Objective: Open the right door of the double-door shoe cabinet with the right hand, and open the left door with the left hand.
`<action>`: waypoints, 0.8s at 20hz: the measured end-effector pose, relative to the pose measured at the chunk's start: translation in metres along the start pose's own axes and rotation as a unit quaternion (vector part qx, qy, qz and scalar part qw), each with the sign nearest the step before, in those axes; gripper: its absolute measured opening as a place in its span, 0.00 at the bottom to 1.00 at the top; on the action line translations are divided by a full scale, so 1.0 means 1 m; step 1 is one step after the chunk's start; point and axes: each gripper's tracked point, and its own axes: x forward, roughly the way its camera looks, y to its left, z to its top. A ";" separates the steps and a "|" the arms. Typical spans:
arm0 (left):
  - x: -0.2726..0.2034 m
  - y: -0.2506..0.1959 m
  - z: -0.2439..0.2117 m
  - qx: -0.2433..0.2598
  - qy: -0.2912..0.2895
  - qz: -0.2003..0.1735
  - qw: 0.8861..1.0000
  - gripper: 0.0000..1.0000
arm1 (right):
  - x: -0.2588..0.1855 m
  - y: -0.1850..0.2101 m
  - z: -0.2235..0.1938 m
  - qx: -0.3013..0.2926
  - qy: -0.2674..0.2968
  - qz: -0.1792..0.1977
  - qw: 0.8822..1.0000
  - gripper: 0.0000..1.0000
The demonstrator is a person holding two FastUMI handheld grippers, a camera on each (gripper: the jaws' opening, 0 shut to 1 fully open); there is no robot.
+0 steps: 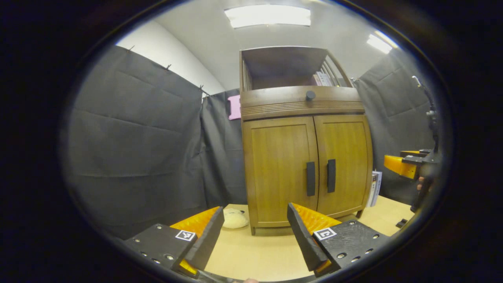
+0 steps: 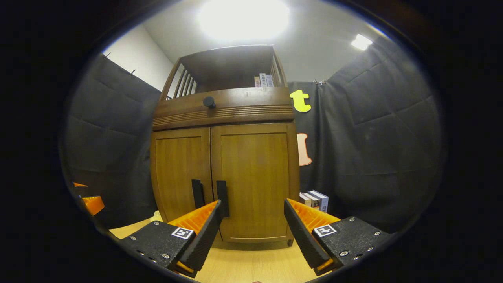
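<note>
The left claw (image 1: pixel 251 232) hangs wide apart and empty above the pale wooden desk (image 1: pixel 255 255), aimed at the shoe cabinet (image 1: pixel 304 157) standing well ahead on it. The right claw (image 2: pixel 251 232), likewise spread wide and holding nothing, faces the same cabinet from nearer. Both doors are closed: the left door (image 1: pixel 281 169) and right door (image 1: pixel 344 165) meet at two black handles (image 1: pixel 321 177). A white soft object (image 1: pixel 235 218) lies by the cabinet's left foot, and books (image 2: pixel 314 200) stand at its right side.
</note>
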 end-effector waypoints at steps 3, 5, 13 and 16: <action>-0.001 -0.001 -0.002 0.003 0.000 0.013 1.000 0.99 | 0.019 0.013 0.004 0.005 -0.007 0.013 1.000 0.95; -0.002 0.000 -0.002 0.005 0.000 0.021 1.000 0.99 | 0.031 0.020 0.003 0.008 -0.005 0.020 1.000 0.95; -0.002 0.005 -0.001 0.001 0.001 0.046 0.999 0.99 | 0.088 0.054 -0.009 0.016 0.005 0.051 0.999 0.91; -0.002 0.008 0.001 0.000 0.006 0.057 0.998 0.99 | 0.109 0.066 -0.009 0.012 -0.006 0.068 0.998 0.95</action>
